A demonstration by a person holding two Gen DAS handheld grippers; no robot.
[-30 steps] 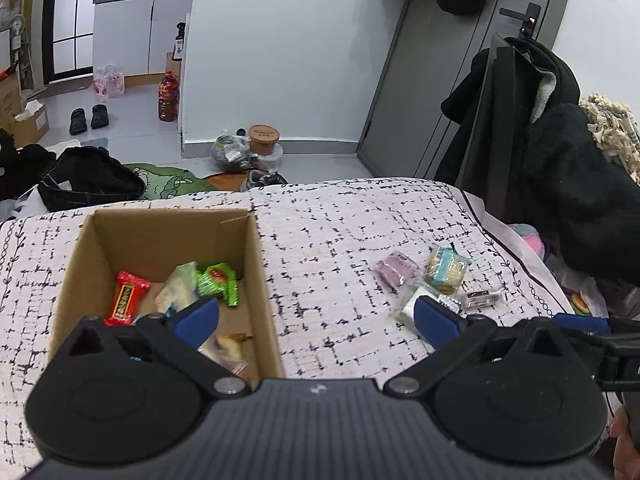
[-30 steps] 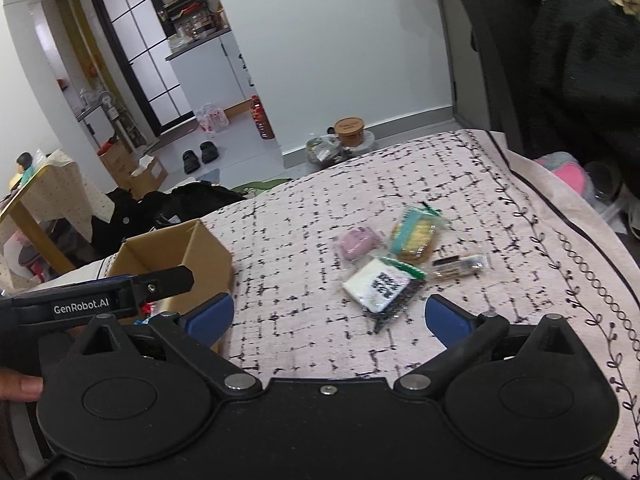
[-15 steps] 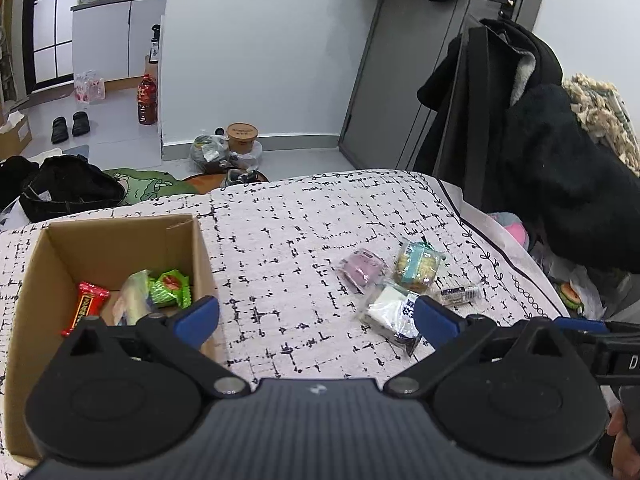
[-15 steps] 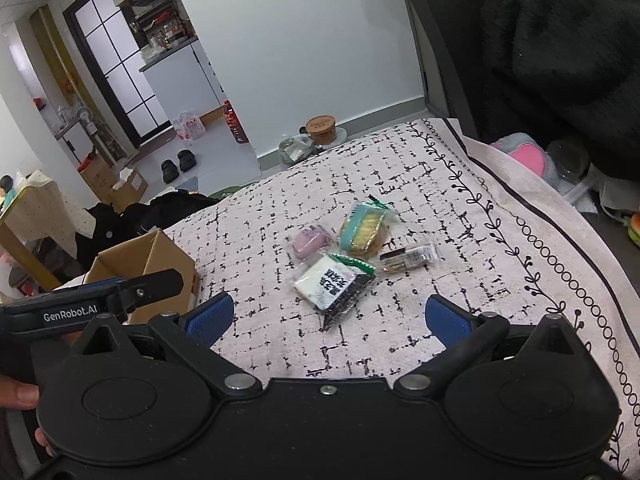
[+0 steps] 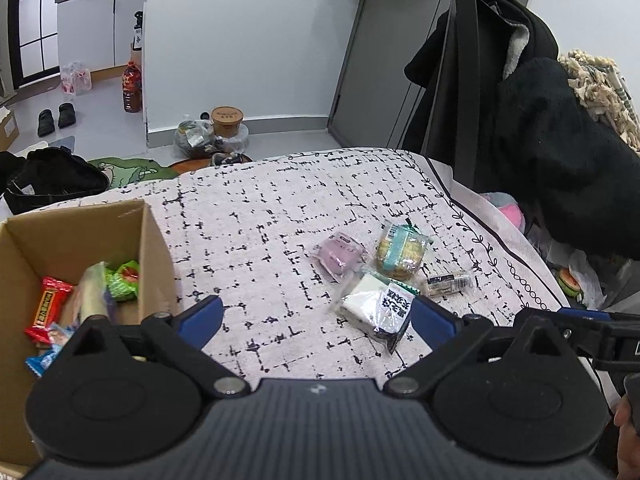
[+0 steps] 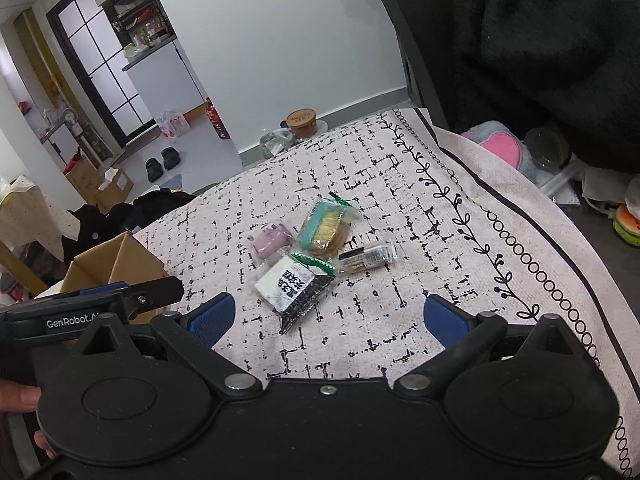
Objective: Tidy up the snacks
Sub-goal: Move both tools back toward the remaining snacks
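Several loose snacks lie together on the patterned cloth: a pink packet [image 5: 340, 254] [image 6: 272, 242], a round biscuit pack [image 5: 400, 254] [image 6: 326, 228], a white-and-black packet [image 5: 378, 308] [image 6: 294, 288] and a small dark bar [image 5: 446, 282] [image 6: 366, 258]. The cardboard box [image 5: 152, 248] [image 6: 120, 268] at the left holds a red bar [image 5: 48, 312], green packets [image 5: 124, 278] and others. My left gripper [image 5: 316, 316] is open, just short of the white-and-black packet. My right gripper [image 6: 330, 316] stands wide, its jaws closing with nothing between them, just below the same packet.
The cloth's bordered edge [image 6: 520, 264] runs down the right side. Dark coats [image 5: 560, 140] hang beyond it, with a pink plush [image 6: 500, 148] below. Bags and a tub [image 5: 226, 118] sit on the floor past the far edge.
Both grippers have moved right, away from the box and towards the loose snacks, and sunk a little. The box has slid to the left edge of both views.
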